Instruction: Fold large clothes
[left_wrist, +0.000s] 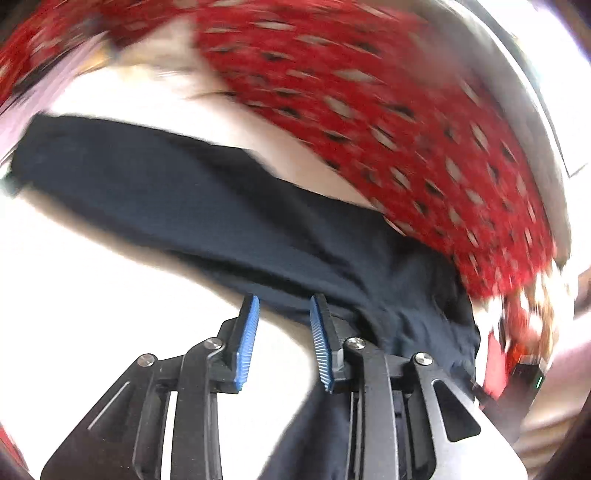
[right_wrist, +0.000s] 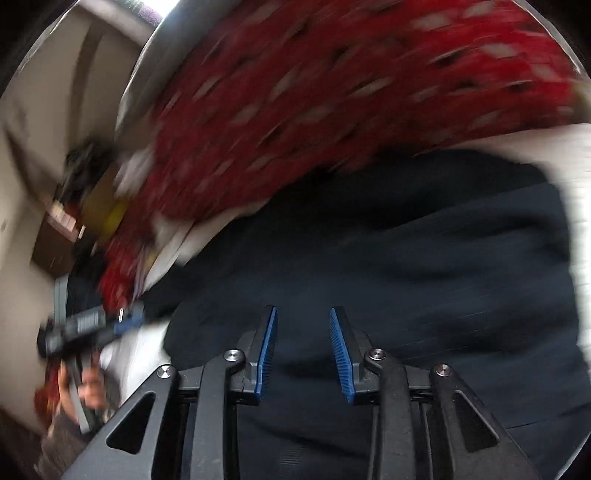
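Item one, my left hand-held gripper (left_wrist: 284, 306): jaws partly apart, nothing between the blue pads, right finger over the edge of the dark navy garment (left_wrist: 229, 218). I see that garment spread on a white surface (left_wrist: 92, 280), just beside a red patterned cloth (left_wrist: 388, 122). Item two, my right hand-held gripper (right_wrist: 303, 317): jaws partly apart, empty, above the navy garment.
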